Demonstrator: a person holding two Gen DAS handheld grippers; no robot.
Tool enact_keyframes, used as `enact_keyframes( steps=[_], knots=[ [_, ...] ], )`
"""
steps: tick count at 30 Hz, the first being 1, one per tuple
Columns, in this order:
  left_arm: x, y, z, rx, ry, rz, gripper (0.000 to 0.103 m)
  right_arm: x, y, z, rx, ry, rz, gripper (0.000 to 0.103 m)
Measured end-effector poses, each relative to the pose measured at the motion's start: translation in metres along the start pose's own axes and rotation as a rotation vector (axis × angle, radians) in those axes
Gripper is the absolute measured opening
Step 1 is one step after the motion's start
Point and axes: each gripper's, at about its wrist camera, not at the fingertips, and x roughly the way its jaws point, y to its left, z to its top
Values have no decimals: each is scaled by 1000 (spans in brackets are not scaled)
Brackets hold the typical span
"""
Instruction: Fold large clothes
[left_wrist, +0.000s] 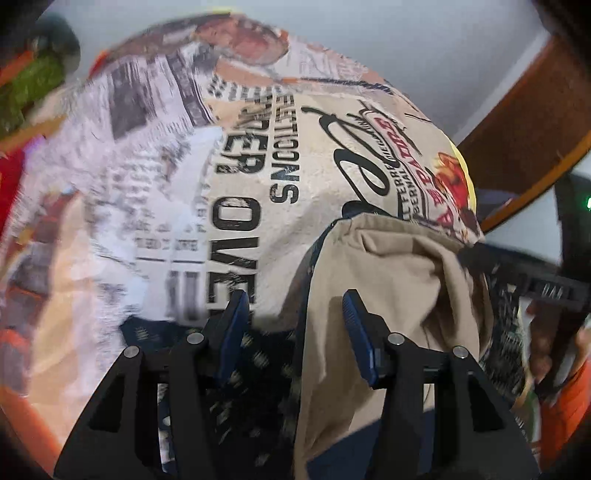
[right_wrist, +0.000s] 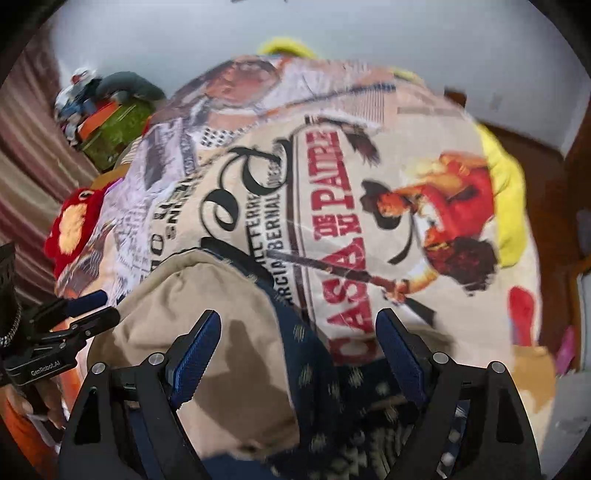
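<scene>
I note both tongs released: left tongs (left_wrist: 291, 314) and right tongs (right_wrist: 297, 332) hover over the tan garment (right_wrist: 207, 317), grasping nothing. It lies bunched on the printed sheet (right_wrist: 332, 221). Risk: loose folds may slump and undo the fold.

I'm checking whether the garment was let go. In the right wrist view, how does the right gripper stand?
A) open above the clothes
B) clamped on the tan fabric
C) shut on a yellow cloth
A: the right gripper has both pads spread apart, with the tan fabric lying unpinched below.
</scene>
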Motion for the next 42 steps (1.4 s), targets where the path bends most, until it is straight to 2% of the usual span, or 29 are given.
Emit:
enact_keyframes(
  steps=[2,4,5,6,7,8,9,11,12,17,25,32,36,42],
  knots=[
    [15,3,4,-30,27,-39,52,17,-3,3,23,34,33,80],
    [25,3,4,-47,46,-66,52,29,-3,4,32,56,80,68],
    [27,3,3,-49,48,-75,46,34,-3,3,37,61,102,59],
    [28,1,2,-48,48,-83,32,36,-2,2,40,64,115,52],
    [28,-1,1,-39,50,-85,24,38,-2,1,41,64,136,47],
    [27,-4,0,-27,48,-73,11,38,-1,0,42,61,150,39],
    [23,-7,-1,-18,36,-46,8,37,1,-2,40,54,164,30],
    [8,-17,-5,26,2,-37,8,31,3,-6,28,35,167,20],
    [0,-21,-8,46,-14,-34,7,24,6,-9,15,18,168,18],
    [-51,-52,-33,161,-76,-24,7,-12,17,-27,-36,-32,185,13],
    [-98,-78,-98,239,-61,-21,7,-79,43,-83,-140,-69,201,11],
    [-105,-76,-153,261,-16,-1,7,-102,51,-144,-175,-48,179,11],
    [-103,-72,-182,254,10,14,7,-103,45,-176,-142,-28,186,12],
    [-105,-61,-221,240,36,28,9,-107,39,-207,-113,-4,144,12]
  ],
)
